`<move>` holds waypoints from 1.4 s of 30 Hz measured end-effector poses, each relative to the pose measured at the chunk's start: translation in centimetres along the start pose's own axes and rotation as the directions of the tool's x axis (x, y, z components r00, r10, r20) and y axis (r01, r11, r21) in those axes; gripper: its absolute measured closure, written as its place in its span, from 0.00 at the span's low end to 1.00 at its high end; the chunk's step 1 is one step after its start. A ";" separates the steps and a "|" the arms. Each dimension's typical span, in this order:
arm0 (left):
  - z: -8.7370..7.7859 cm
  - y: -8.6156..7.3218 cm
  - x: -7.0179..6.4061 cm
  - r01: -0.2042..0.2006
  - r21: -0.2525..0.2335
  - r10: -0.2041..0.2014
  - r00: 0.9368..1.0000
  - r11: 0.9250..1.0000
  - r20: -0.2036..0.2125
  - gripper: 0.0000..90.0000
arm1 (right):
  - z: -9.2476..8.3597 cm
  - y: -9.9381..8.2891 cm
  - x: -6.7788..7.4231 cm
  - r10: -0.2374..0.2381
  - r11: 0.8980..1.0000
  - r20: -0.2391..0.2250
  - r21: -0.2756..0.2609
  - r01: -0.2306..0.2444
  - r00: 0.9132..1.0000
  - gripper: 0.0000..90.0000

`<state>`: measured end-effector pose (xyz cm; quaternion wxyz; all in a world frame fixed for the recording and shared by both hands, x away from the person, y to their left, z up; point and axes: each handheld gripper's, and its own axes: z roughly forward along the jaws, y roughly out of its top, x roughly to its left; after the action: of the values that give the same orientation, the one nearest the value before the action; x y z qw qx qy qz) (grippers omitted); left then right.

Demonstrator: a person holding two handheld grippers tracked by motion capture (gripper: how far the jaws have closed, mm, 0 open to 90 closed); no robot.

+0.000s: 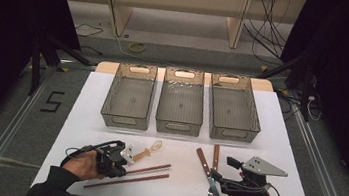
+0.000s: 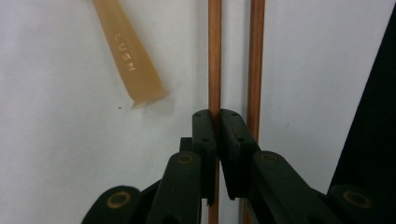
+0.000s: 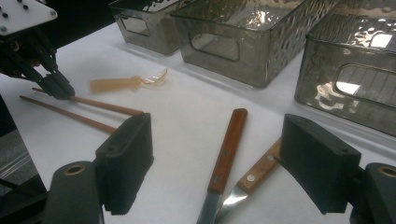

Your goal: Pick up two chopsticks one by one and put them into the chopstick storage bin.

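While clamped: chopstick [image 2: 214,56]; free table [image 1: 176,189] around

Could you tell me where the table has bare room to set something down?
Free: the table right of the bins, its left edge, and the middle between chopsticks and knife. Crowded: around each gripper's utensils.

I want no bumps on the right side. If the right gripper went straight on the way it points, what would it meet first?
Probably the wooden knife handle lying between the open jaws of the right gripper, with the fork handle beside it. Past them stands the middle bin, though depth is hard to judge.
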<state>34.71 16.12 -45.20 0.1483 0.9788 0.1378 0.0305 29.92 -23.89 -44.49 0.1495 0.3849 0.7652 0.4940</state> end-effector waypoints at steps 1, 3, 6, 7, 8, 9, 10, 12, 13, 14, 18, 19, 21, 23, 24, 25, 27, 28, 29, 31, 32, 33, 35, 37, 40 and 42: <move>0.0 0.0 0.0 0.000 0.000 0.000 1.000 1.000 0.000 0.94 | 0.0 0.0 0.0 0.002 1.000 0.000 -0.001 -0.002 1.000 0.30; -0.7 -0.1 0.2 0.020 -0.041 -0.020 1.000 0.999 -0.006 0.94 | 0.0 0.0 0.0 0.002 1.000 0.000 -0.003 -0.002 1.000 0.30; -1.7 -0.2 0.5 0.062 -0.121 -0.064 0.998 0.991 -0.012 0.94 | 0.0 0.0 0.0 0.001 1.000 0.001 -0.003 -0.001 1.000 0.30; -1.9 -0.2 0.6 0.076 -0.145 -0.080 0.997 0.987 -0.018 0.94 | 0.0 0.0 0.0 0.001 1.000 0.001 -0.003 -0.001 1.000 0.30; -2.2 -0.2 0.7 0.084 -0.165 -0.088 0.996 0.983 -0.019 0.94 | 0.0 0.0 0.0 0.003 1.000 0.000 -0.006 -0.003 1.000 0.30; -2.4 -0.3 0.9 0.100 -0.188 -0.105 0.994 0.977 -0.015 0.94 | 0.0 0.0 0.0 0.002 1.000 0.001 -0.008 -0.002 1.000 0.30; -2.5 -0.3 1.0 0.120 -0.213 -0.126 0.992 0.970 -0.016 0.94 | -0.1 0.0 0.0 0.002 1.000 0.001 -0.010 -0.002 1.000 0.30; -3.0 -0.2 1.2 0.151 -0.254 -0.161 0.987 0.955 -0.020 0.94 | -0.1 0.0 0.0 0.004 1.000 0.003 -0.013 -0.004 1.000 0.30; -3.2 -0.2 1.3 0.172 -0.281 -0.183 0.983 0.944 -0.012 0.94 | -0.1 0.0 0.0 0.006 1.000 0.003 -0.012 -0.006 1.000 0.30; -3.5 -0.1 1.5 0.181 -0.295 -0.192 0.981 0.938 -0.009 0.94 | -0.1 0.0 0.0 0.005 1.000 0.003 -0.013 -0.005 1.000 0.30; -4.5 -0.1 2.6 0.229 -0.353 -0.248 0.969 0.907 -0.007 0.94 | -0.1 0.0 0.0 0.004 1.000 0.003 -0.013 -0.004 1.000 0.30; -4.7 0.0 2.8 0.246 -0.370 -0.269 0.963 0.896 -0.011 0.94 | -0.1 0.0 0.0 0.006 1.000 0.003 -0.013 -0.006 1.000 0.30; -5.2 0.1 3.3 0.261 -0.392 -0.294 0.956 0.882 -0.025 0.94 | -0.1 0.0 -0.1 0.008 1.000 0.003 -0.013 -0.008 1.000 0.30; -5.9 0.2 4.2 0.279 -0.415 -0.321 0.946 0.866 -0.033 0.94 | -0.1 0.0 -0.1 0.010 1.000 0.003 -0.013 -0.010 1.000 0.30; -5.9 0.2 4.2 0.279 -0.415 -0.321 0.946 0.866 -0.033 0.94 | -0.1 0.0 -0.1 0.009 1.000 0.003 -0.013 -0.009 1.000 0.30; -6.0 0.3 4.4 0.289 -0.424 -0.333 0.942 0.858 -0.032 0.94 | -0.1 0.0 -0.1 0.009 1.000 0.003 -0.013 -0.009 1.000 0.30; -6.4 0.3 5.0 0.297 -0.440 -0.347 0.937 0.847 -0.036 0.94 | -0.1 0.0 -0.1 0.010 1.000 0.004 -0.013 -0.010 1.000 0.30; -6.5 0.3 5.3 0.303 -0.447 -0.355 0.934 0.841 -0.034 0.94 | -0.1 0.0 -0.1 0.011 1.000 0.003 -0.011 -0.011 1.000 0.30; -6.7 0.3 5.6 0.309 -0.457 -0.363 0.931 0.834 -0.032 0.94 | -0.1 0.0 -0.1 0.009 1.000 0.002 -0.010 -0.009 1.000 0.30; -6.9 0.5 6.0 0.316 -0.467 -0.373 0.927 0.826 -0.033 0.94 | 0.0 0.0 0.0 0.008 1.000 0.003 -0.008 -0.008 1.000 0.30; -7.0 0.5 6.3 0.317 -0.471 -0.376 0.926 0.823 -0.032 0.94 | 0.0 0.0 0.0 0.008 1.000 0.003 -0.008 -0.008 1.000 0.30; -7.2 0.6 6.5 0.324 -0.475 -0.383 0.923 0.818 -0.029 0.94 | 0.0 0.0 0.0 0.008 1.000 0.003 -0.008 -0.008 1.000 0.30; -7.5 0.8 6.9 0.326 -0.479 -0.389 0.921 0.815 -0.035 0.94 | -0.1 0.0 -0.1 0.009 1.000 0.003 -0.011 -0.009 1.000 0.30; -7.9 1.0 7.4 0.329 -0.487 -0.396 0.918 0.809 -0.038 0.94 | -0.1 0.0 -0.1 0.010 1.000 0.003 -0.011 -0.009 1.000 0.30; -8.5 1.2 8.0 0.333 -0.499 -0.408 0.912 0.800 -0.045 0.94 | -0.1 0.0 -0.1 0.010 1.000 0.002 -0.012 -0.010 1.000 0.30; -8.9 1.4 8.5 0.334 -0.509 -0.414 0.909 0.793 -0.049 0.94 | -0.1 0.0 -0.1 0.011 1.000 0.002 -0.014 -0.011 1.000 0.30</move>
<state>42.34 19.70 -36.14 0.3826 0.8563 0.3283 0.1119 29.87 -24.02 -44.46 0.1503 0.3882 0.7595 0.4999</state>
